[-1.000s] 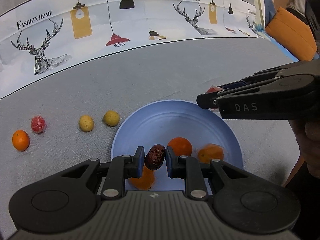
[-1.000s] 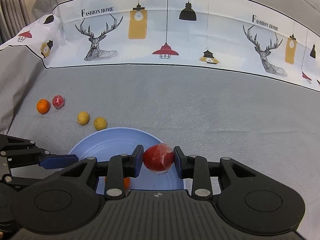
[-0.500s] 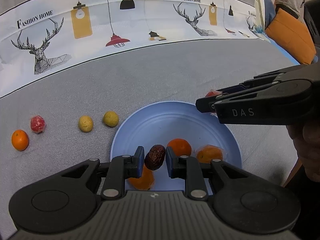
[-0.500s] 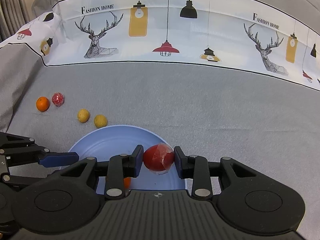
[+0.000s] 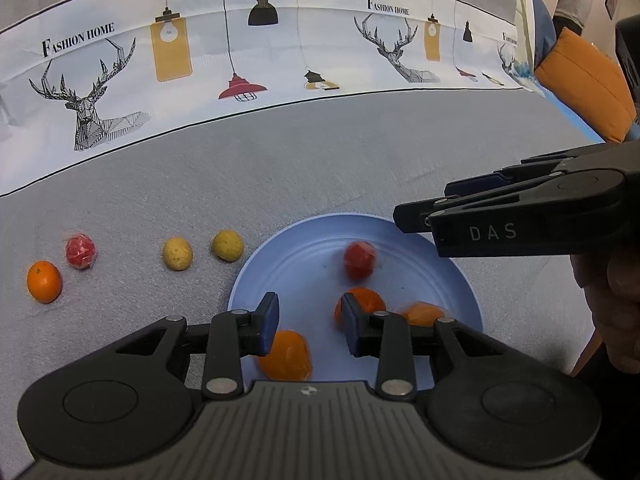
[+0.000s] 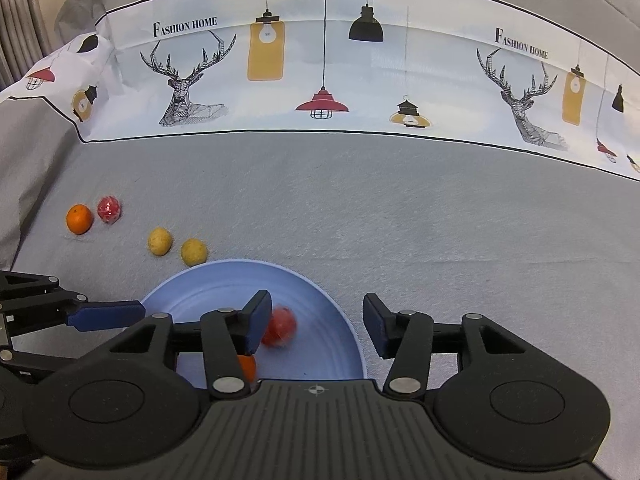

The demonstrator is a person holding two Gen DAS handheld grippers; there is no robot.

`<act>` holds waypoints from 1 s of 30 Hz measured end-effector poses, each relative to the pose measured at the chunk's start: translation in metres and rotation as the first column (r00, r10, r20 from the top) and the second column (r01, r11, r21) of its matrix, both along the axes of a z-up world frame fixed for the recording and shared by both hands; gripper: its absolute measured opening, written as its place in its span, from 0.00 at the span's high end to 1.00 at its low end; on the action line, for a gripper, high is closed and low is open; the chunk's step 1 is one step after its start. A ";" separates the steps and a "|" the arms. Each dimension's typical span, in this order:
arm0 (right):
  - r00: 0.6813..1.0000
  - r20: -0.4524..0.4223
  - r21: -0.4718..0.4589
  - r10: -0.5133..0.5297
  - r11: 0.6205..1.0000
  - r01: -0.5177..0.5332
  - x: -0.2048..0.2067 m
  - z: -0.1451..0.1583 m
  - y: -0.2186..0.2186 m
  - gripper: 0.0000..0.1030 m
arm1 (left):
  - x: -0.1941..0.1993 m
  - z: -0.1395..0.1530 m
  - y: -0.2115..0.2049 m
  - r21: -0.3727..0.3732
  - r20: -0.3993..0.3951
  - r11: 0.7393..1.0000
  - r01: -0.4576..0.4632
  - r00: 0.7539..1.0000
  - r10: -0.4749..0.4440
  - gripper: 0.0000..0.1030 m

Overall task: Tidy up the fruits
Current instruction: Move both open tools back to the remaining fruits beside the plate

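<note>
Both tongs have released since 0.5 s ago: the left gripper stands wide apart with no date between its fingers, and the right gripper too. Its red fruit now lies blurred in the blue plate beside 3 oranges. Left on the cloth lie 2 yellow balls.

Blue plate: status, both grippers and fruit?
Left gripper open, empty. Right gripper open, empty. Red fruit blurred on blue plate with three oranges; date not visible. Four fruits on the cloth, nothing blocking.
</note>
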State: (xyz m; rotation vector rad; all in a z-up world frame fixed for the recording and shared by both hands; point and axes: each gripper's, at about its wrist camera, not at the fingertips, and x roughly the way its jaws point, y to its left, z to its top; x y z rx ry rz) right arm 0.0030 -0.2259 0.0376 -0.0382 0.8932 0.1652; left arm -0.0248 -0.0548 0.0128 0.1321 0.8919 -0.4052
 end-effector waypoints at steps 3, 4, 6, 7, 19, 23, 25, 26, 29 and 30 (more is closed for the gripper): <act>1.000 0.003 0.001 -0.005 1.000 0.005 0.000 0.000 -0.001 0.47 | 0.000 0.002 0.000 0.001 0.009 1.000 -0.004 1.000 0.004 0.64; 1.000 0.004 0.002 -0.009 1.000 0.009 0.000 0.001 -0.001 0.47 | 0.001 0.003 0.002 -0.003 0.013 1.000 -0.013 1.000 0.013 0.64; 1.000 0.012 0.004 -0.021 1.000 0.021 0.001 0.002 -0.002 0.47 | 0.005 0.007 0.010 -0.023 0.022 0.999 -0.048 0.999 0.049 0.70; 0.999 0.021 0.004 -0.031 1.000 0.031 0.001 0.003 -0.004 0.47 | 0.008 0.010 0.016 -0.033 0.027 0.996 -0.077 0.997 0.078 0.79; 0.994 0.066 0.024 -0.083 0.996 0.082 0.001 0.010 -0.014 0.55 | 0.036 0.027 0.085 -0.116 0.001 0.909 -0.401 0.915 0.404 0.91; 0.993 0.080 0.036 -0.092 0.995 0.089 0.000 0.013 -0.016 0.60 | 0.040 0.037 0.132 -0.197 -0.038 0.803 -0.562 0.823 0.567 0.91; 0.992 0.084 0.047 -0.098 0.994 0.095 0.000 0.015 -0.018 0.63 | 0.041 0.040 0.153 -0.229 -0.070 0.748 -0.622 0.777 0.625 0.91; 0.991 0.086 0.052 -0.101 0.994 0.097 0.000 0.015 -0.019 0.66 | 0.041 0.041 0.162 -0.243 -0.085 0.728 -0.641 0.762 0.642 0.91; 0.990 0.091 0.075 -0.107 0.992 0.101 0.001 0.018 -0.021 0.73 | 0.042 0.044 0.177 -0.274 -0.119 0.694 -0.666 0.740 0.662 0.91; 0.990 0.093 0.083 -0.108 0.992 0.100 0.001 0.019 -0.021 0.75 | 0.043 0.045 0.178 -0.277 -0.120 0.692 -0.666 0.739 0.663 0.91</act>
